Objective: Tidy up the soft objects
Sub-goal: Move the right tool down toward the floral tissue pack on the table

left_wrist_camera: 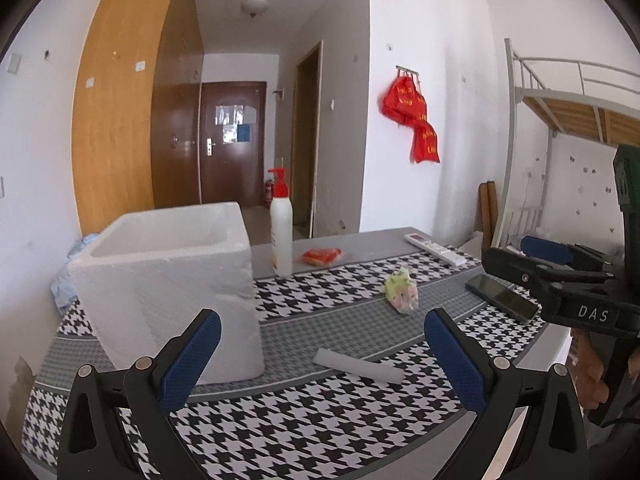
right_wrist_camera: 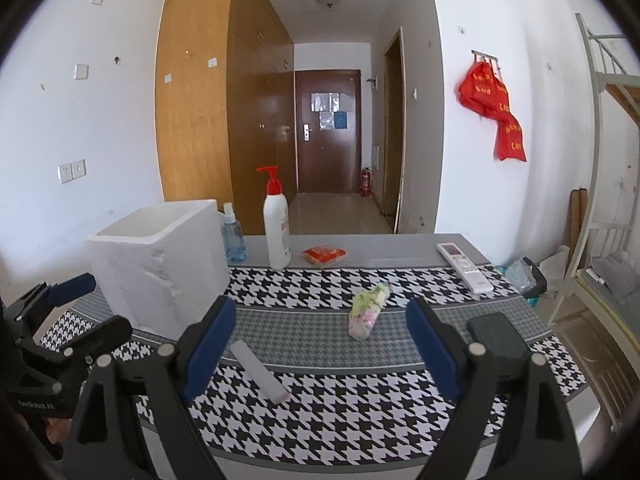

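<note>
A white foam box (left_wrist_camera: 168, 280) (right_wrist_camera: 160, 268) stands open-topped on the left of the houndstooth cloth (left_wrist_camera: 320, 420) (right_wrist_camera: 340, 412). A white foam strip (left_wrist_camera: 358, 365) (right_wrist_camera: 259, 371) lies on the cloth in front of both grippers. Farther back lies a crumpled green and pink soft bundle (left_wrist_camera: 401, 290) (right_wrist_camera: 367, 310), and an orange packet (left_wrist_camera: 322, 256) (right_wrist_camera: 324, 255) rests near the table's far edge. My left gripper (left_wrist_camera: 322, 342) hovers open above the cloth beside the box, empty. My right gripper (right_wrist_camera: 320, 332) is open and empty too, and shows at the right of the left wrist view (left_wrist_camera: 548, 252).
A white pump bottle (left_wrist_camera: 281, 228) (right_wrist_camera: 277, 224) with a red top stands behind the box, a blue spray bottle (right_wrist_camera: 233, 236) beside it. A remote (left_wrist_camera: 436, 249) (right_wrist_camera: 464, 266) and a dark phone (left_wrist_camera: 502, 298) (right_wrist_camera: 498, 336) lie on the right. A bunk bed frame (left_wrist_camera: 560, 92) stands right.
</note>
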Tool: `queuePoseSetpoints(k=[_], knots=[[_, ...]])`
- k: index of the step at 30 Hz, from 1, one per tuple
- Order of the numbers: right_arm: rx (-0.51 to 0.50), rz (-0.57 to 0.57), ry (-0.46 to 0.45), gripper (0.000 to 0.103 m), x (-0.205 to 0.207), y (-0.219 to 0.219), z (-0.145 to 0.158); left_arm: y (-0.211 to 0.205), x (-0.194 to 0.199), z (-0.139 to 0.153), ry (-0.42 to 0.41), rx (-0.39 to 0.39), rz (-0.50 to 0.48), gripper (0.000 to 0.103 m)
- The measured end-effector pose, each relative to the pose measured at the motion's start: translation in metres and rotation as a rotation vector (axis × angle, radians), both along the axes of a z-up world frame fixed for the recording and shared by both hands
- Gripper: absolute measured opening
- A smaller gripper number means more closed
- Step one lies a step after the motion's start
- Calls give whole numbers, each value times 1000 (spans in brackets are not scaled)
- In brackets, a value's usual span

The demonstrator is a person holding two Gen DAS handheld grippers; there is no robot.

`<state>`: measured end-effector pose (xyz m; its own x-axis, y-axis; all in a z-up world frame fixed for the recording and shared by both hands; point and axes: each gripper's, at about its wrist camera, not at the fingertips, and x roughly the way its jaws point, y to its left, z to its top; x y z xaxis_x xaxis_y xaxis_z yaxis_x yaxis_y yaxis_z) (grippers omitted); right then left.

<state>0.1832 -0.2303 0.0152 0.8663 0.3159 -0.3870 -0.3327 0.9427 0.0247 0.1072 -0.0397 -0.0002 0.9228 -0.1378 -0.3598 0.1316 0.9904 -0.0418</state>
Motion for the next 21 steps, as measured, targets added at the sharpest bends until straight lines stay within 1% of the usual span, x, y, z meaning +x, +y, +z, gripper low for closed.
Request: queuePoseSetpoints(k=[10,13,17,21], knots=[[-10,12,31,90,19,-7,-13,-14,15,-15,44,-1,36,102],[-17,14,48,90,27,-9,-18,-19,23,-21,74,-7,44,102],[-22,25,65,90,34,-12,-22,-27,32,-30,91,8,82,102],[-29,34,82,90,43,-13,-25,-31,44,-40,140,-6,116,102]])
